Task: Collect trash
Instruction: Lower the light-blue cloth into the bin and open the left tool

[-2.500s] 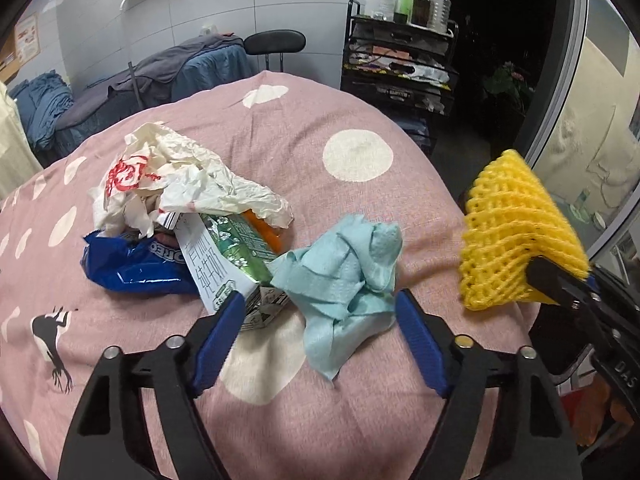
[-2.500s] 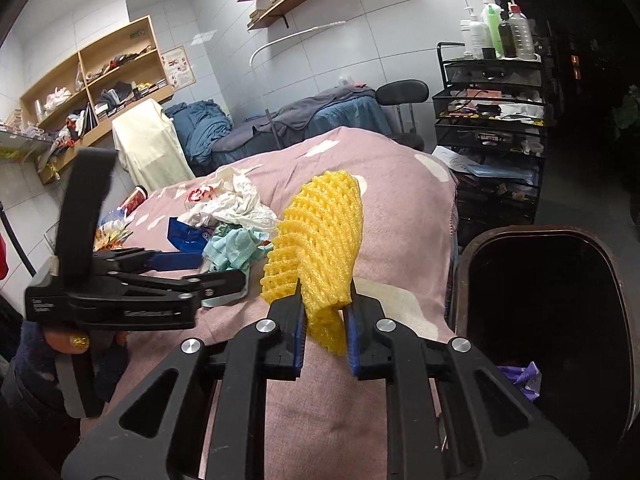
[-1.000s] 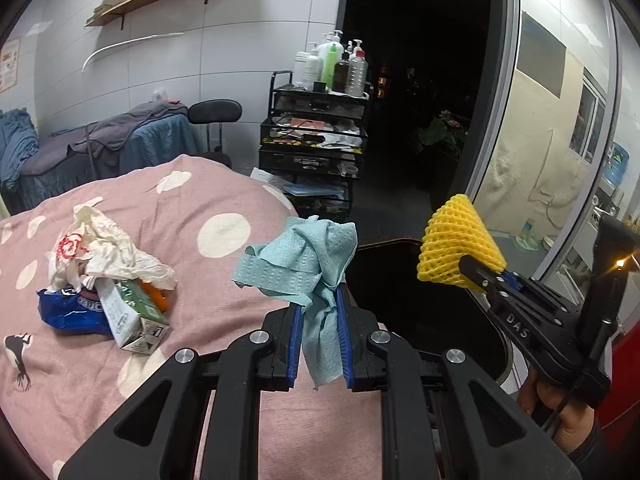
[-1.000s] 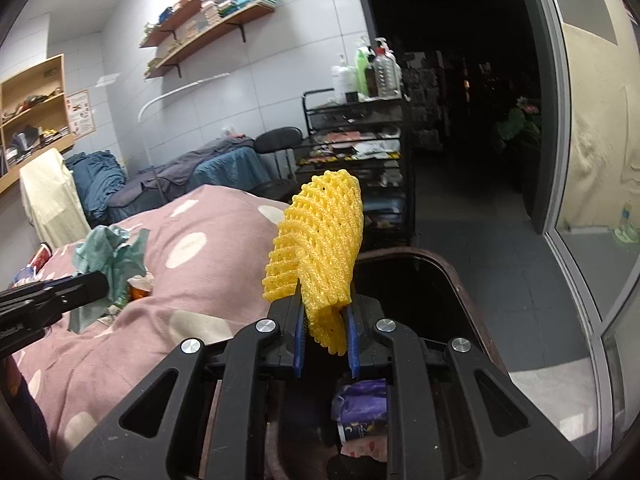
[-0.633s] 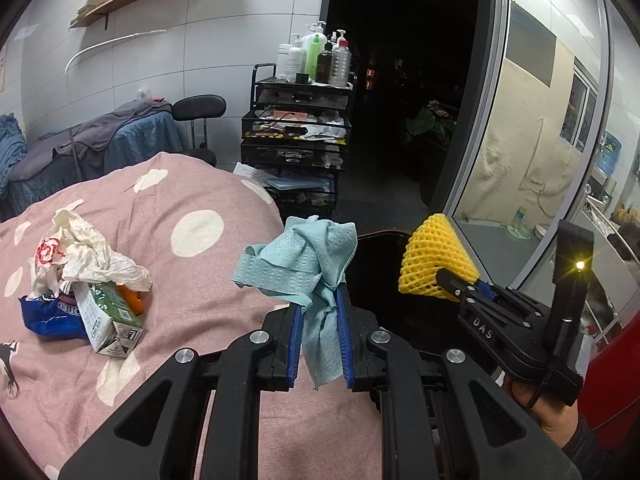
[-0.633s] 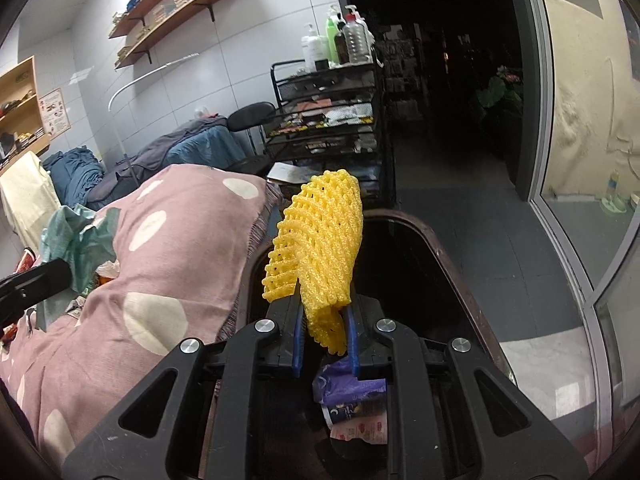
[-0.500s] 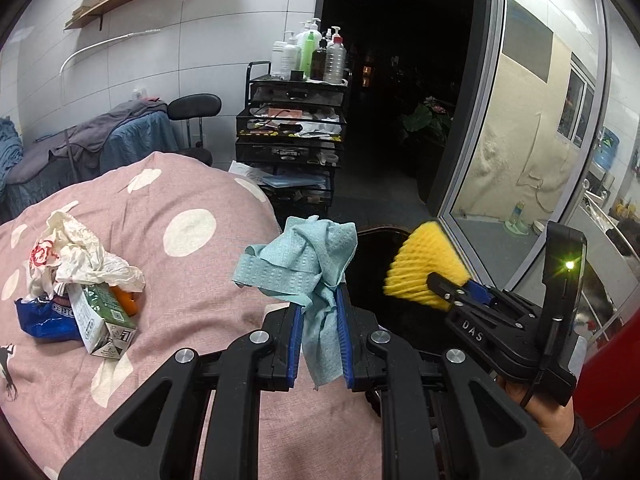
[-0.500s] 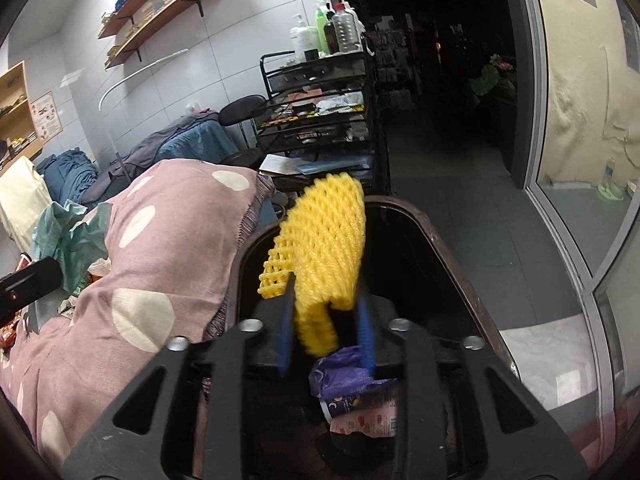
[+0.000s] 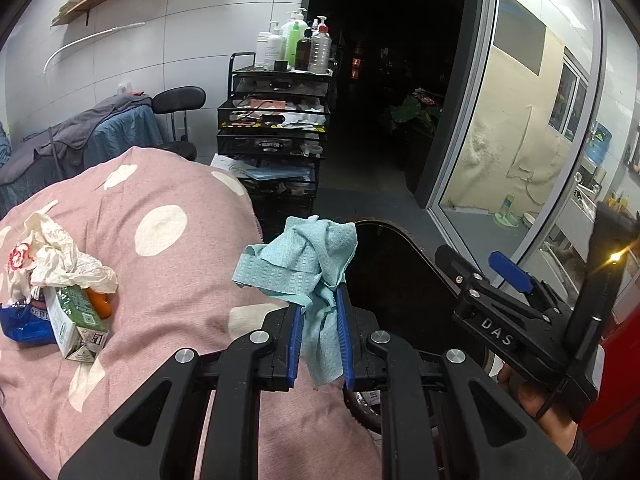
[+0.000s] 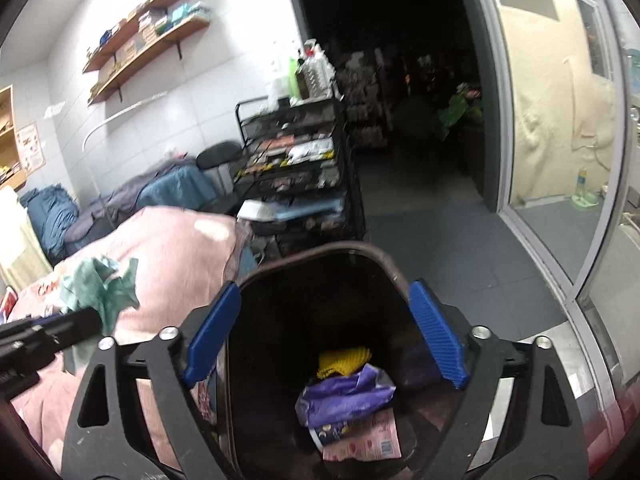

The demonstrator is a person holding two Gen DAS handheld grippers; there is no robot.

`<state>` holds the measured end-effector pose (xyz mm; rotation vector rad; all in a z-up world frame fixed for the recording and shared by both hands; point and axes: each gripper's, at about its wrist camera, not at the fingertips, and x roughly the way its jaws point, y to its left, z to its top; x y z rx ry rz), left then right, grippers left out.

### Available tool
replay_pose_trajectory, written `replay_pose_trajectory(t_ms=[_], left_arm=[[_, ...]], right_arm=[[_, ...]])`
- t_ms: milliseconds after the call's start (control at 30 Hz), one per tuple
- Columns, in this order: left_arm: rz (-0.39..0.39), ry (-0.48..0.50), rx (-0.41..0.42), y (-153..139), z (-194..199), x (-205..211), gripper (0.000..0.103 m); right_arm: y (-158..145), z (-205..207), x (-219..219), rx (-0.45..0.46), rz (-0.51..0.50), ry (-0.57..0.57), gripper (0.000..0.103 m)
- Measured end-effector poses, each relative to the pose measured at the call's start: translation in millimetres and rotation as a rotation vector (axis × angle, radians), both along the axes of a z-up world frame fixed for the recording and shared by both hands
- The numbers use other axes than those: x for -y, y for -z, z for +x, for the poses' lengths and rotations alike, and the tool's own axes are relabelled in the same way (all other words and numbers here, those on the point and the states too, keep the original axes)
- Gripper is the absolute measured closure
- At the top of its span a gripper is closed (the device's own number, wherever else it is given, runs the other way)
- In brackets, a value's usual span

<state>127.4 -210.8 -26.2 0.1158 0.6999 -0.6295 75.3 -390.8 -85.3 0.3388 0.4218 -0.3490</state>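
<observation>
Netting now lies in the bin: my right tool has just opened, empty. My left tool grips the cloth, due next.

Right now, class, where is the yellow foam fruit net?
In the right wrist view the yellow foam net lies inside the dark bin, beside the purple wrapper, below the open right claw.

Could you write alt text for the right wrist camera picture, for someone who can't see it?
The right gripper, jaws wide and empty, hangs over a dark trash bin where a yellow foam net lies on purple wrappers. At left, a teal cloth.
</observation>
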Motion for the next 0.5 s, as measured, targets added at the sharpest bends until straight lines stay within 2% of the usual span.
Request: replay_pose_trajectory(t_ms=[300, 500], left_arm=[[0.015, 0.047, -0.028, 5.0, 5.0, 23.5, 0.087], [0.043, 0.082, -0.046, 12.1, 6.0, 39.4, 0.087]], right_arm=[[-20.1, -26.3, -0.5, 0.122, -0.033, 0.097, 0.012], [-26.5, -35.6, 2.4, 0.152, -0.038, 0.131, 0.010]])
